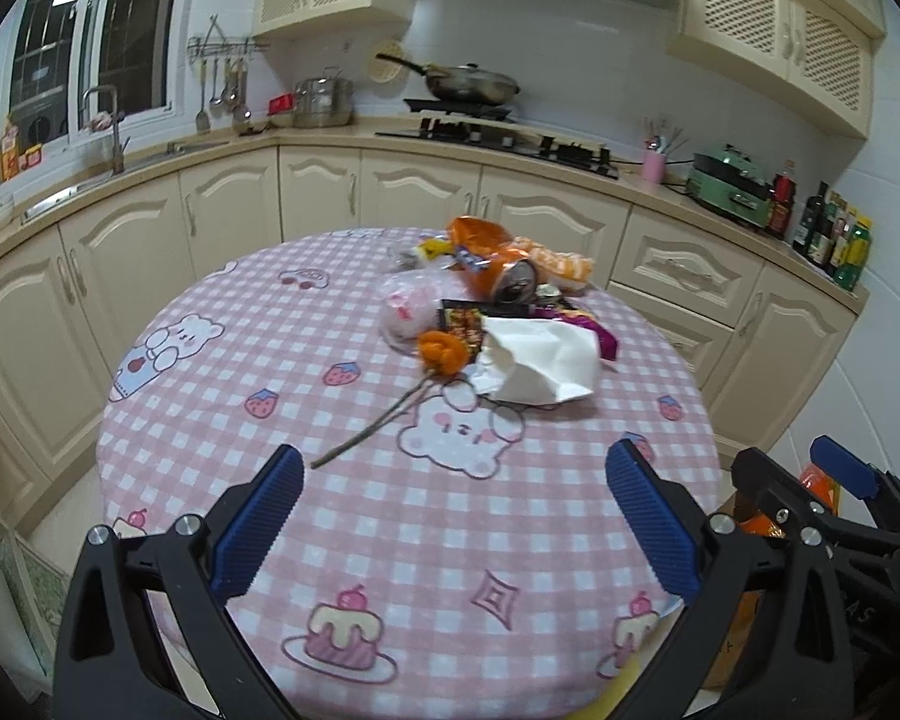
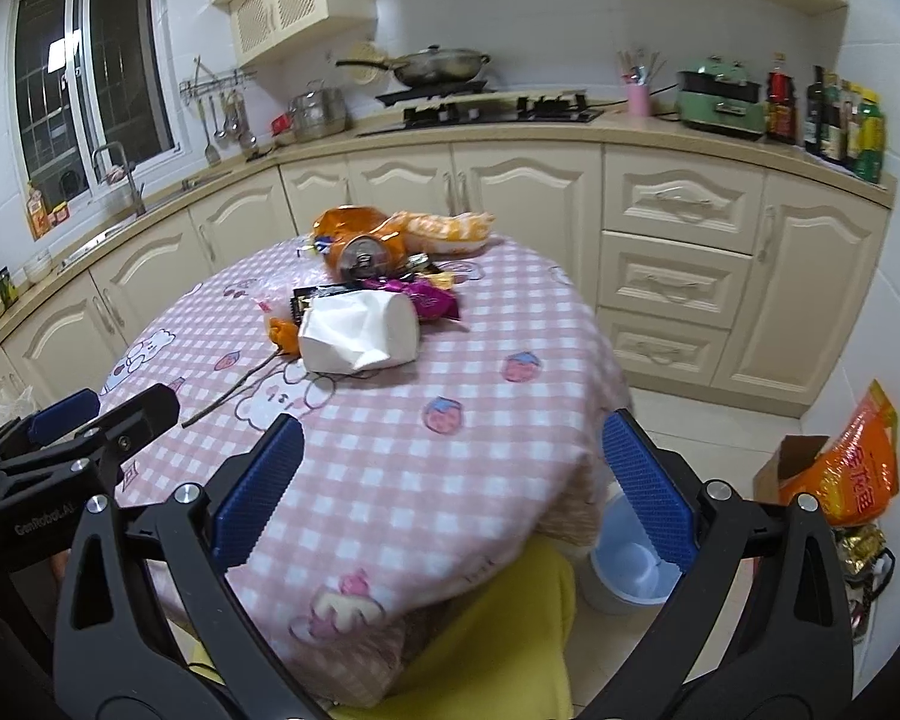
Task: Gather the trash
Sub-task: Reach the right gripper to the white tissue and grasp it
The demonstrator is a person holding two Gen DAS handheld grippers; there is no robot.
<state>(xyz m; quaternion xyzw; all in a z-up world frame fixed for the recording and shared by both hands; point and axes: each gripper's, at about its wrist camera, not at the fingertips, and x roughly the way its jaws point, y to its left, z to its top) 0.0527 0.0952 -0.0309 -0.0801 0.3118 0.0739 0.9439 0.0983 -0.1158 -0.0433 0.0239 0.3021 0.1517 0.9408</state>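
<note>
Lying in a heap on the far half of the round bench (image 1: 390, 540), the trash sits well ahead of both grippers and apart from them. Nearest to them is a crumpled white tissue (image 1: 534, 360), and just to its left an orange flower (image 1: 444, 354) lies on its side, its thin stem (image 1: 378, 426) running back toward the left gripper (image 1: 453, 519) without reaching it. Behind the tissue are a dark snack wrapper (image 1: 465, 324), a purple wrapper (image 1: 594, 330), a tipped drink can (image 1: 513, 285) with its top facing the grippers, an orange bag (image 1: 480, 237) and a pale pink plastic bag (image 1: 411, 306).

The left gripper hangs level over the near part of the pink checked cloth, pointing straight at the heap. Its blue-padded fingers (image 1: 258, 528) stand wide apart with nothing between them but cloth. The right gripper (image 2: 450, 495) is held just beside it, further toward the bench's right edge, also aimed forward and slightly down. Its fingers (image 2: 648, 492) are spread just as wide and grip nothing; between them I see the cloth's drooping edge and something yellow (image 2: 510, 630) below it. Under its right finger, a light blue bin (image 2: 624, 564) stands on the floor beside the bench. Each gripper shows at the side of the other's view.
</note>
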